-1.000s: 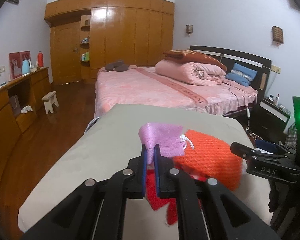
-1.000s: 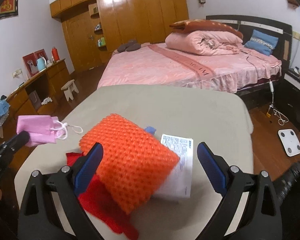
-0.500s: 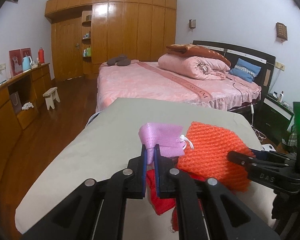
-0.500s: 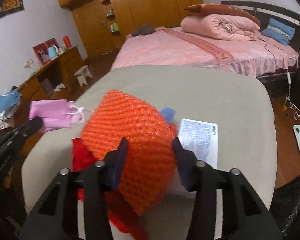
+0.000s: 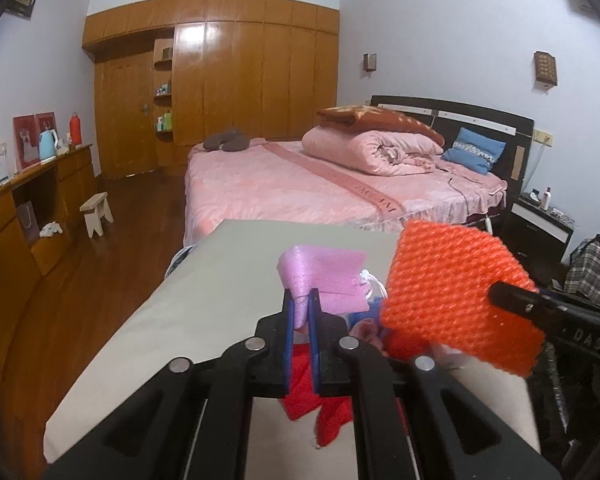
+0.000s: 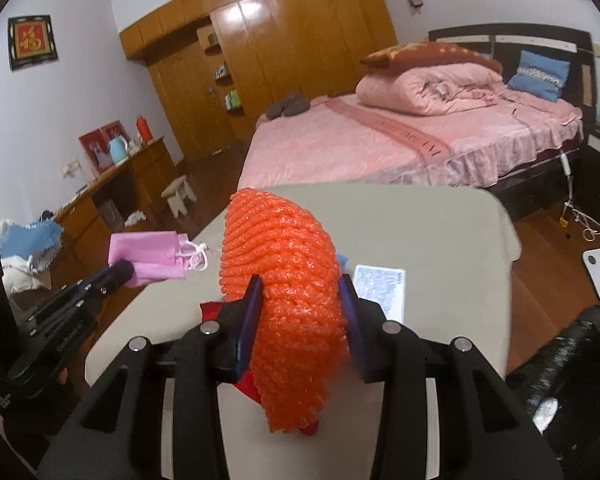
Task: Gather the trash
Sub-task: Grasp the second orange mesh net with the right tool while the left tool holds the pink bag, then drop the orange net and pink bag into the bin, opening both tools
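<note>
The left gripper [image 5: 301,312] is closed tightly on a corner of a pink drawstring pouch [image 5: 325,276], which is held above the grey table [image 5: 204,304]; the same pouch [image 6: 148,254] is seen from the right wrist view at the tip of the left tool. The right gripper [image 6: 302,312] is clamped on an orange foam net [image 6: 286,296], which is squeezed between the blue pads and lifted off the table; in the left wrist view the net [image 5: 456,296] is seen just right of the pouch. A red scrap [image 5: 304,384] is left lying on the table beneath both grippers, and a white printed packet [image 6: 380,290] is seen flat beside the net. A pink bed [image 5: 300,188] is seen beyond the table.
</note>
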Available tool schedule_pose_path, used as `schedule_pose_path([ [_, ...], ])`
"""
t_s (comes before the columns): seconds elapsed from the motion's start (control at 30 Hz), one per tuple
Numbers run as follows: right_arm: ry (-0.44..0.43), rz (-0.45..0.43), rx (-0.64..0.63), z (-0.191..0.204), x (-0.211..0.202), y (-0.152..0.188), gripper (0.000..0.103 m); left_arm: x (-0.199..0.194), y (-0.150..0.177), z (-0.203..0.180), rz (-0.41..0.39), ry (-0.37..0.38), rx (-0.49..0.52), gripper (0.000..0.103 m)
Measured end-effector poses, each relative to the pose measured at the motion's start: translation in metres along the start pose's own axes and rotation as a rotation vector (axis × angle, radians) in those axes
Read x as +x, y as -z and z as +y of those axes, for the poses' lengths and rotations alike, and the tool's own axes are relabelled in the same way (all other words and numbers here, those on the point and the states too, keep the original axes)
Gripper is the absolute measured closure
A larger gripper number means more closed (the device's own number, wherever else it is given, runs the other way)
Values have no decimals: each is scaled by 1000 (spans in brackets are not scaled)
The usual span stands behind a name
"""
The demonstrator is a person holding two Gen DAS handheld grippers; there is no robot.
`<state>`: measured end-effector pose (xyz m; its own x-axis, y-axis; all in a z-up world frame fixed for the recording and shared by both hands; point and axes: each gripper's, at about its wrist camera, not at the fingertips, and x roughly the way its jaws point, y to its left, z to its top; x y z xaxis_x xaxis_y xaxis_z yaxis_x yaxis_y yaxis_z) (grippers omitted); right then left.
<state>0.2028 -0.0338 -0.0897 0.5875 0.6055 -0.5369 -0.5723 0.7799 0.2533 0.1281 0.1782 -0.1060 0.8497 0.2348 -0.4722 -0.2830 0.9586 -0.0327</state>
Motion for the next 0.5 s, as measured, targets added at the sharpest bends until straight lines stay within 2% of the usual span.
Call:
schedule_pose_path([
  [0.2,44,-50,37,-17,-43,2,66,-16,-6,-22,-19,41,18,96],
  [0.5,157,-87,84,-56,-105,20,66,-31,-10,-80,-28,154,69,96],
])
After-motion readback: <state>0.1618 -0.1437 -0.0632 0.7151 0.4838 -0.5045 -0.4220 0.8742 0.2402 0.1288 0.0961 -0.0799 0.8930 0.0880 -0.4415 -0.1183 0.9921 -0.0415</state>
